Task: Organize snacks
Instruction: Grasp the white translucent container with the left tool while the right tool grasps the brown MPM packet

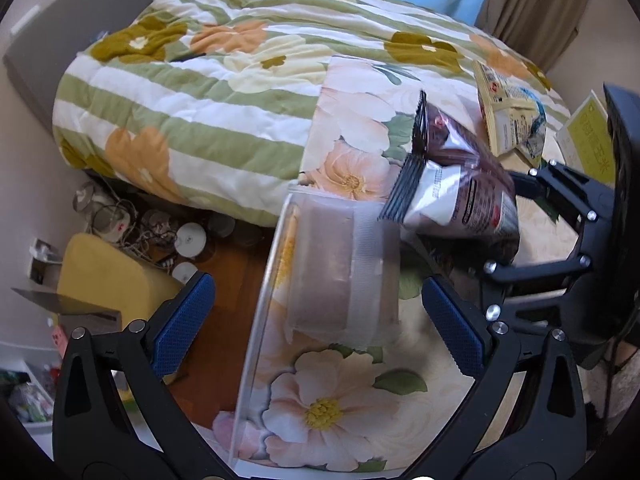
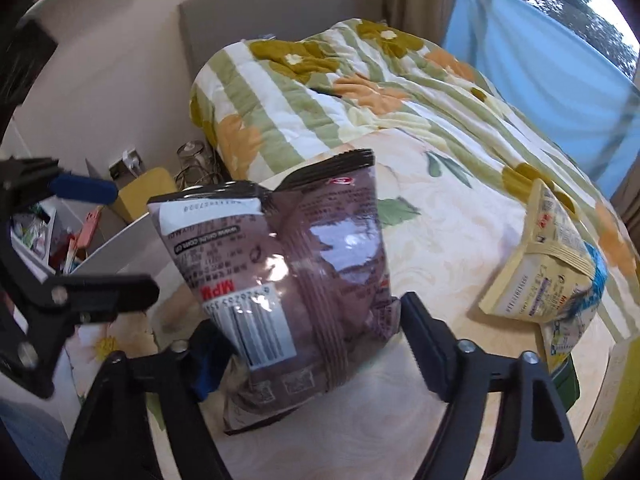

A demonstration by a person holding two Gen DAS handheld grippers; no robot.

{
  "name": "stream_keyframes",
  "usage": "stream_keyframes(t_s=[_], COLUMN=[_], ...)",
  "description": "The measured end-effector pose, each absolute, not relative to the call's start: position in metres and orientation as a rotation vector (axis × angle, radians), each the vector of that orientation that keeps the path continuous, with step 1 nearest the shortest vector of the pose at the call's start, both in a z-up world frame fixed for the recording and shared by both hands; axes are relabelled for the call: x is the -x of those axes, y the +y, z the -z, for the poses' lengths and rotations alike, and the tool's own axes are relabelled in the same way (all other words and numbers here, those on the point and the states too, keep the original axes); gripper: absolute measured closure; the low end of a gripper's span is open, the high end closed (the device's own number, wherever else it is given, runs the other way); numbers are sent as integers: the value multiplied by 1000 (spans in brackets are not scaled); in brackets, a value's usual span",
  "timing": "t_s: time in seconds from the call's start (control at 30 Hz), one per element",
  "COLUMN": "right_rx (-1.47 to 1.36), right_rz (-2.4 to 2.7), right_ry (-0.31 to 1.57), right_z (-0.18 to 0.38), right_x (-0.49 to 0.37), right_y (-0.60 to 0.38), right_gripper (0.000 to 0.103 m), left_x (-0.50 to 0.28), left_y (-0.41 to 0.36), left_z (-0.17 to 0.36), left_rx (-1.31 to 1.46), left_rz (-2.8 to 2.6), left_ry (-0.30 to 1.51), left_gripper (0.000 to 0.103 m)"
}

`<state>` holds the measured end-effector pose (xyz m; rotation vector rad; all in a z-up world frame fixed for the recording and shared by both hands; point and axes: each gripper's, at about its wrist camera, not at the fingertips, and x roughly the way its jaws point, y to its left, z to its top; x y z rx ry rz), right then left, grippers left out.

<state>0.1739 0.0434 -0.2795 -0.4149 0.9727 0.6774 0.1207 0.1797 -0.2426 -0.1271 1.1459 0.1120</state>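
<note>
On the bed (image 2: pixel 460 216), a clear plastic bin (image 1: pixel 256 320) lies between the wide-apart jaws of the left gripper (image 1: pixel 320 320), untouched. Beside it, the right gripper (image 2: pixel 312 344) has its jaws clamped on a brown snack bag (image 2: pixel 288 248). Step in hand: carrying. Next, probably, lowering it into the bin. A yellow snack bag (image 2: pixel 548 272) waits nearby.

striped quilt (image 1: pixel 192 120), curtain (image 1: pixel 532 4), yellow box (image 1: pixel 104 276)

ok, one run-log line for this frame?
right gripper: shut on brown snack bag | left gripper: open, empty, over clear plastic bin | cream snack bag: on bed
</note>
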Motion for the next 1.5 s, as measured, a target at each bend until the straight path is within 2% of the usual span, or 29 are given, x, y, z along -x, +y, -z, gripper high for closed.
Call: stream_keyframes(t_s=[0.43, 0.7, 1.13, 1.5], right_rx=[350, 319, 297, 279], right_rz=[-597, -593, -602, -546], right_ry=[997, 1010, 1009, 1020], right_z=[271, 270, 268, 263], right_x=[-181, -183, -185, -187], right_y=[5, -3, -6, -19], right_gripper=[39, 39, 39, 39], left_x=[-144, -144, -167, -175], left_y=[132, 113, 125, 122], left_z=[273, 267, 291, 296], left_rx=[-118, -168, 6, 66], left_rz=[-228, -238, -220, -114], left_ry=[1188, 1177, 1283, 1314], left_gripper=[1, 1, 2, 12])
